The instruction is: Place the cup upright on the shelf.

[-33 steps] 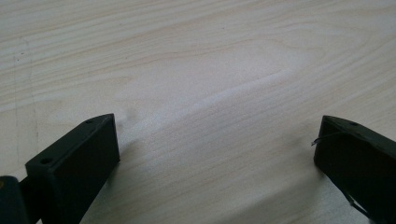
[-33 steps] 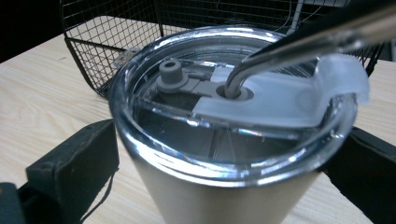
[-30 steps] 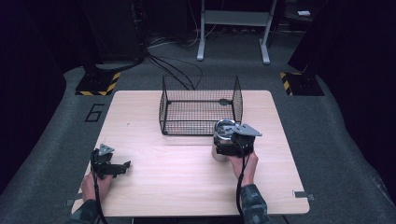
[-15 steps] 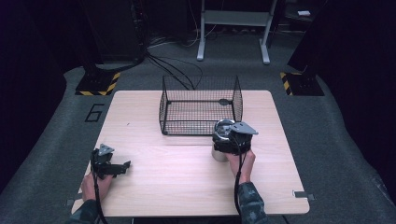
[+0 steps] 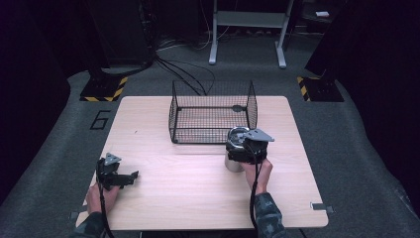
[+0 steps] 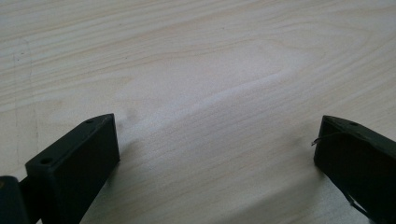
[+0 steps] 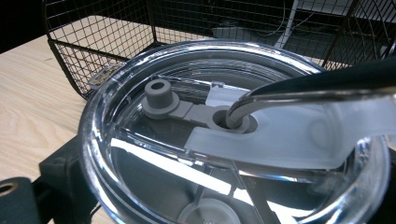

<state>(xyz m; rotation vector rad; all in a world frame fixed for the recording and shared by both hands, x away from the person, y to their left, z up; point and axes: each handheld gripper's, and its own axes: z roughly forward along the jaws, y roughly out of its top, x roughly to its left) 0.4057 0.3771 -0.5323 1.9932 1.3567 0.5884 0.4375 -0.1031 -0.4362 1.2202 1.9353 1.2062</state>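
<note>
My right gripper (image 5: pixel 246 148) is closed on a tumbler (image 5: pixel 233 161), which stands on the worktop (image 5: pixel 188 188) just in front of the wire basket's (image 5: pixel 212 119) right front corner. In the right gripper view its clear lid (image 7: pixel 140 93) has a grey stopper (image 7: pixel 159 95), and a curved metal piece (image 7: pixel 299 88) dips into the lid's opening. My left gripper (image 5: pixel 117 174) rests near the worktop's left front edge, fingers (image 6: pixel 74 158) spread wide over bare wood, holding nothing
</note>
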